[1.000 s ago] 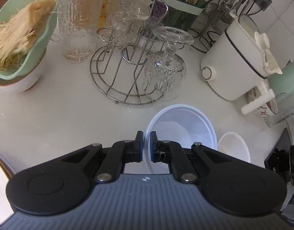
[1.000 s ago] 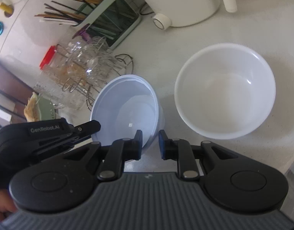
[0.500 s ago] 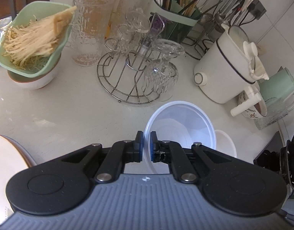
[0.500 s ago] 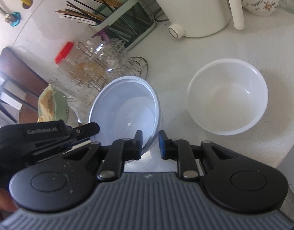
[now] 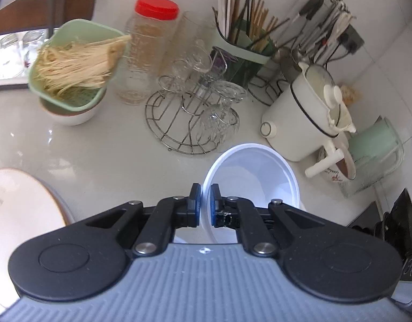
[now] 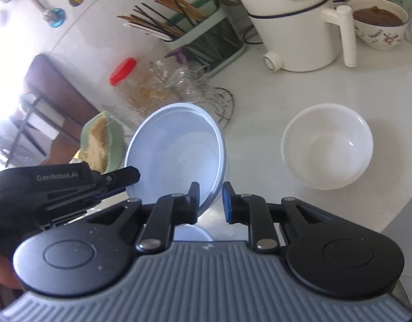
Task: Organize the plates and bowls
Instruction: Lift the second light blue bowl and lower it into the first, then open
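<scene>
The left gripper (image 5: 203, 200) pinches the rim of one pale blue bowl (image 5: 253, 179), tilted and lifted above the bench (image 5: 98, 155). The right gripper (image 6: 210, 201) is slightly spread, with the blue bowl's lower edge between its pads; whether they press it I cannot tell. One white bowl (image 6: 326, 146) sits on the bench at 2 o'clock. One glass rack (image 5: 191, 123) stands at 12 o'clock.
</scene>
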